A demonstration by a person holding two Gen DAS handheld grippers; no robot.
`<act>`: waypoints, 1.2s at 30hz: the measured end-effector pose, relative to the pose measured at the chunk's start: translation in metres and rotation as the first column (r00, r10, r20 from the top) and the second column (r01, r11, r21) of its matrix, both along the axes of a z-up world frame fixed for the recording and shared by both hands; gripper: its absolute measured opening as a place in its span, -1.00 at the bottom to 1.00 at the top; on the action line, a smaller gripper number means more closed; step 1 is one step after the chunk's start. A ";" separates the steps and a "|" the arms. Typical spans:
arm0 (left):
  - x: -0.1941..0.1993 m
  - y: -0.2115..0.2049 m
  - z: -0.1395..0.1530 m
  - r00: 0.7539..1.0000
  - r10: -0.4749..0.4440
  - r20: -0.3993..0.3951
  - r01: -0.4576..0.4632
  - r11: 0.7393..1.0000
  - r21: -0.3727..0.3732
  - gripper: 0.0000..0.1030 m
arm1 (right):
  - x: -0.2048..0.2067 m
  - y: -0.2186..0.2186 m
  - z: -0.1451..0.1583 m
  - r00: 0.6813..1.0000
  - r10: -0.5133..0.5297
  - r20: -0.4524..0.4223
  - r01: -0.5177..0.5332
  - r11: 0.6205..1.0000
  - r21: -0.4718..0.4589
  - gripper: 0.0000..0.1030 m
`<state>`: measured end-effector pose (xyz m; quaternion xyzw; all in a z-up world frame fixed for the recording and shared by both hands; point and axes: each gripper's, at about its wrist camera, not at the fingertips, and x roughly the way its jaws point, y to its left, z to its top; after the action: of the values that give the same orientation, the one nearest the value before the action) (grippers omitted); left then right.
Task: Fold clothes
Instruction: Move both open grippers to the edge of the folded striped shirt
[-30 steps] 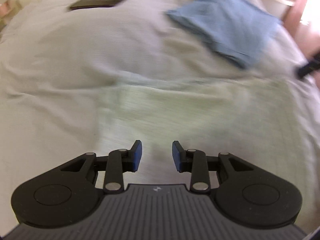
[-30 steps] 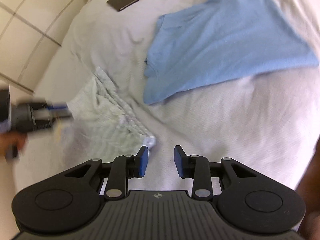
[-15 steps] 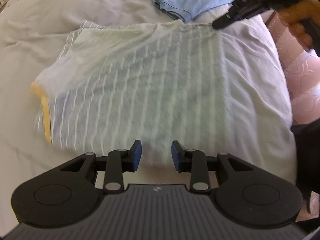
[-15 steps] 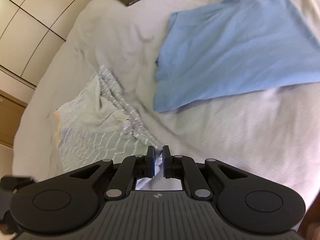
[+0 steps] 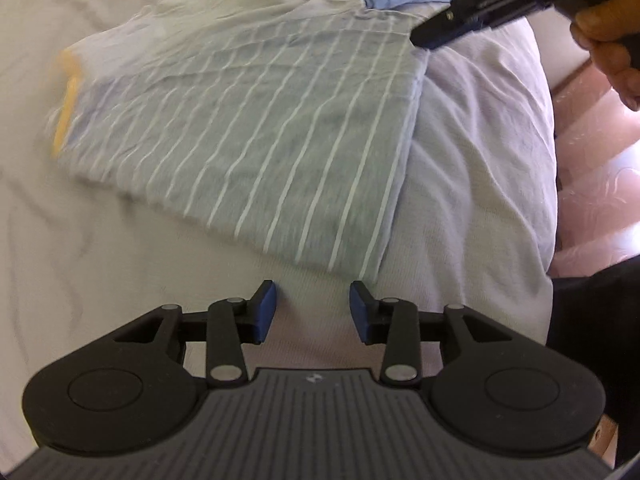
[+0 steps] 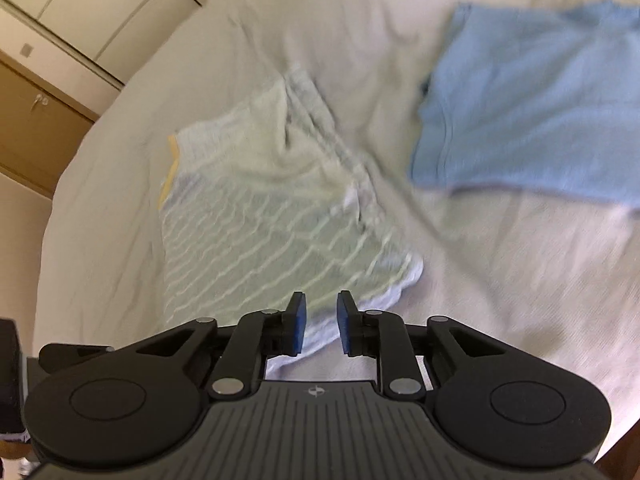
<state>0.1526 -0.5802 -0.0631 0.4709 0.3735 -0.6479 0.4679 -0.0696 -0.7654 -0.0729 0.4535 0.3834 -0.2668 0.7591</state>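
Observation:
A pale green shirt with white stripes (image 5: 256, 120) and a yellow trim (image 5: 66, 120) lies folded on the white bedsheet (image 5: 120, 260). My left gripper (image 5: 312, 312) is open just short of the shirt's near edge, with bare sheet between its fingers. In the right wrist view the same striped shirt (image 6: 256, 220) lies ahead. My right gripper (image 6: 322, 328) stands over its near corner, jaws slightly apart, the white hem showing in the gap. From the left wrist view the right gripper (image 5: 436, 34) tips onto the shirt's far right corner, held by a hand (image 5: 608, 40).
A folded light blue shirt (image 6: 532, 112) lies beyond the striped one on the bed. Cream and brown cabinets (image 6: 40, 120) stand past the bed's left side. A pink surface (image 5: 592, 168) and a dark sleeve (image 5: 592, 320) border the bed's right edge.
The right gripper, shut on the shirt's corner half a second ago, has parted its jaws. The left gripper drew back off the shirt and stayed open. The shirt now lies flatter.

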 end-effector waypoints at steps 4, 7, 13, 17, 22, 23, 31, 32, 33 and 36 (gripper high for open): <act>0.009 0.020 0.014 1.000 0.013 0.012 -0.012 0.999 -0.037 -0.32 | 0.005 0.010 0.002 0.999 0.007 -0.045 -0.009 0.999 -0.043 -0.51; 0.014 0.024 0.021 0.999 0.034 -0.011 -0.035 0.995 -0.093 -0.31 | 0.018 0.023 0.000 0.997 0.057 -0.049 -0.059 0.998 -0.037 -0.51; 0.010 0.020 0.024 0.995 -0.042 -0.094 0.027 0.988 -0.154 -0.31 | 0.033 0.046 -0.005 0.984 -0.010 -0.177 0.013 1.000 0.017 -0.28; 0.022 0.035 0.034 0.989 -0.108 -0.097 0.091 0.981 -0.170 -0.31 | 0.040 0.068 0.018 0.967 -0.028 -0.252 0.010 0.997 -0.074 -0.15; 0.048 0.050 0.043 0.987 -0.138 -0.084 0.120 0.975 -0.188 -0.30 | 0.058 0.091 0.040 0.937 -0.060 -0.344 0.005 0.987 -0.159 -0.02; 0.053 0.052 0.045 0.987 -0.137 -0.083 0.119 0.974 -0.193 -0.30 | 0.061 0.095 0.043 0.934 -0.062 -0.351 0.002 0.986 -0.169 -0.01; 0.079 0.061 0.049 0.989 -0.129 -0.068 0.111 0.968 -0.227 -0.23 | 0.092 0.120 0.052 0.923 -0.068 -0.378 -0.008 0.981 -0.196 0.16; 0.080 0.062 0.050 0.990 -0.129 -0.064 0.111 0.967 -0.231 -0.21 | 0.095 0.123 0.052 0.924 -0.062 -0.377 -0.014 0.981 -0.196 0.20; 0.081 0.063 0.049 0.989 -0.134 -0.056 0.117 0.965 -0.235 -0.18 | 0.098 0.126 0.052 0.925 -0.055 -0.377 -0.021 0.980 -0.196 0.20; 0.088 0.063 0.044 0.983 -0.179 0.031 0.181 0.950 -0.254 -0.16 | 0.110 0.140 0.051 0.918 0.010 -0.398 -0.110 0.967 -0.229 0.20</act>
<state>0.2402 -0.5176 -0.0195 0.4410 0.2404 -0.7290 0.4651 0.0402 -0.6250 -0.0216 0.2805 0.5056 -0.3743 0.7250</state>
